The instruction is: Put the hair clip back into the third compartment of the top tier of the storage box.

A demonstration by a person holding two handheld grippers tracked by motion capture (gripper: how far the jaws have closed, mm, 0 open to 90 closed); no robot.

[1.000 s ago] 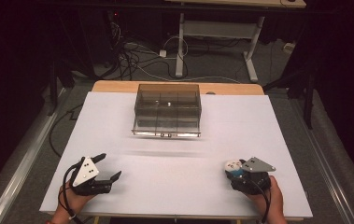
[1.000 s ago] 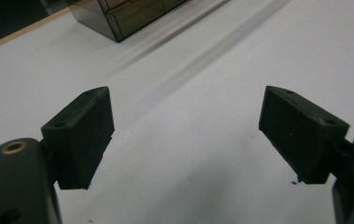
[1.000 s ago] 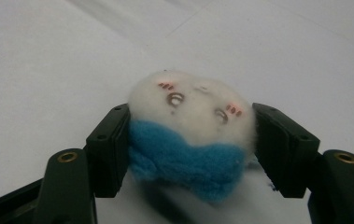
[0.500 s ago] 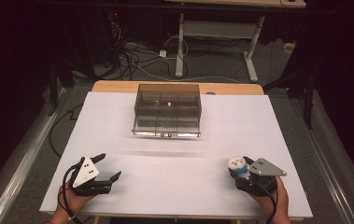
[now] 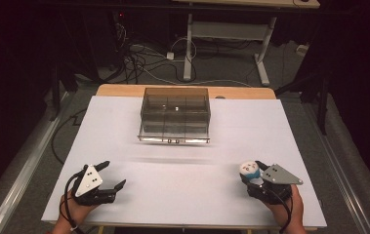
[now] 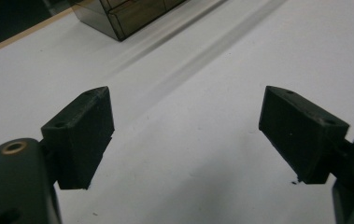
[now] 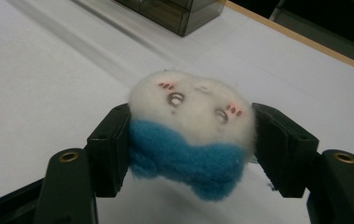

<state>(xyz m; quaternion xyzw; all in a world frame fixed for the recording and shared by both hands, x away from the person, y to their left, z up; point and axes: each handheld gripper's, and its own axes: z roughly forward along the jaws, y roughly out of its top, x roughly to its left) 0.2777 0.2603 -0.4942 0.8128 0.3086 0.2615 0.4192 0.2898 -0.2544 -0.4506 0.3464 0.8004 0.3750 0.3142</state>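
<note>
Because the right hand-held gripper (image 7: 191,140) grasps the small plush toy (image 7: 191,126) only by its soft flanks, the white-and-blue fluff could squash and slide out if the hand tips or jolts. That toy sits clamped between the jaws at about five o'clock on the white worktop (image 5: 182,195), well apart from the smoked clear drawer box (image 5: 175,117) near twelve o'clock. A carry toward that box risks knocking its front, since it is light-looking and may skid. At seven o'clock the left hand-held gripper (image 5: 110,175) rests with jaws spread and nothing between them, so it offers no steadying.
</note>
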